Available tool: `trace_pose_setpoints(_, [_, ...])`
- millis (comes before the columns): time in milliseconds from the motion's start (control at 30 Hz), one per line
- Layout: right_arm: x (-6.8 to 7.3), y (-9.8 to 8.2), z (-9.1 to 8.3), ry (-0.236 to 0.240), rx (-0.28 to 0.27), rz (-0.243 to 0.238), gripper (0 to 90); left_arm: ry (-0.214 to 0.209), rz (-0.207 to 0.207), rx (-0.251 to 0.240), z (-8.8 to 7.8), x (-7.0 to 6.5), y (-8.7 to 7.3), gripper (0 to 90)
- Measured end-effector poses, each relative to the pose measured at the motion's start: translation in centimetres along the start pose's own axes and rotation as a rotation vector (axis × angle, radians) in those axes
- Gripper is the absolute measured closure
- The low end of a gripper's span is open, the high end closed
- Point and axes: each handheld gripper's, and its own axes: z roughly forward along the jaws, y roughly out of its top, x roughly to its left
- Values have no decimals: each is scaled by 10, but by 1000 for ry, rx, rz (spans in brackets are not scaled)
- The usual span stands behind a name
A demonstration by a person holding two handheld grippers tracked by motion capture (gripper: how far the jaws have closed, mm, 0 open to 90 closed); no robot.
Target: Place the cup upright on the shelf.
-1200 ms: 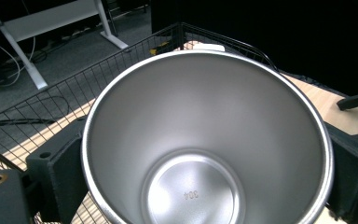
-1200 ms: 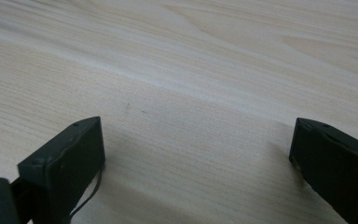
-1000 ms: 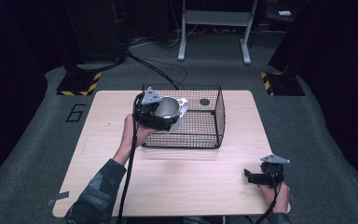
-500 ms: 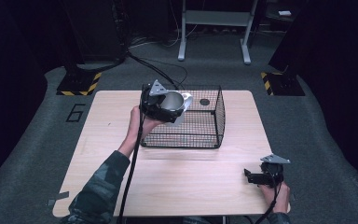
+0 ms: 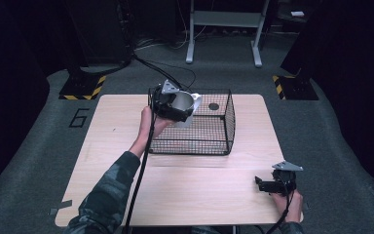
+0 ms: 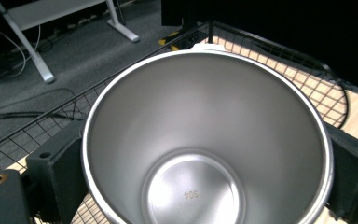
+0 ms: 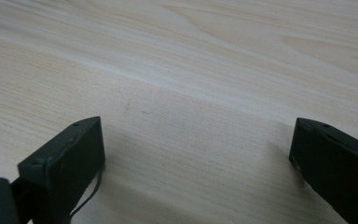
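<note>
A shiny steel cup point(image 5: 182, 103) is held above the left end of the black wire basket point(image 5: 209, 141), with my left gripper point(image 5: 175, 108) shut on it. In the left gripper view the cup point(image 6: 205, 140) shows its empty inside, both jaws pressed against its sides, the basket's wire point(image 6: 279, 60) behind it. My right gripper point(image 5: 268, 185) rests low at the table's front right, open. In the right gripper view its fingers point(image 7: 70, 158) stand far apart over bare wood with nothing between them.
The light wooden table point(image 5: 126, 195) carries the basket at its middle back. A small dark round thing point(image 5: 214, 106) lies inside the basket at its far side. Beyond the table are grey floor, cables point(image 5: 156, 66) and a white metal stand point(image 5: 224, 29).
My left gripper has carried the cup up and to the right, from the basket's left wall to above its left end. The right gripper has stayed still.
</note>
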Motion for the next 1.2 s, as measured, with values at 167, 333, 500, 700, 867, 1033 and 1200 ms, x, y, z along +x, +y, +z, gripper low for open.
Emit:
trace_pose_setpoints(167, [0, 0, 0, 0, -2, 5, 30, 10, -8, 23, 13, 6, -1, 66])
trace_pose_setpoints(333, [0, 0, 0, 0, -2, 5, 31, 13, -24, 21, 22, 9, -1, 65])
trace_pose_setpoints(500, [0, 0, 0, 0, -1, 4, 31, 10, -28, 40, 34, 14, -2, 65])
trace_pose_setpoints(700, [0, 0, 0, 0, 1, 0, 31, 11, -36, 53, 47, 17, -5, 65])
trace_pose_setpoints(867, [0, 0, 0, 0, 0, 0, 31, 13, -30, 74, 57, 20, -8, 65])
trace_pose_setpoints(1033, [0, 0, 0, 1, 2, -1, 31, 16, -26, 97, 65, 23, -11, 65])
trace_pose_setpoints(1200, [0, 0, 0, 1, 0, -1, 32, 15, -26, 101, 72, 24, -13, 65])
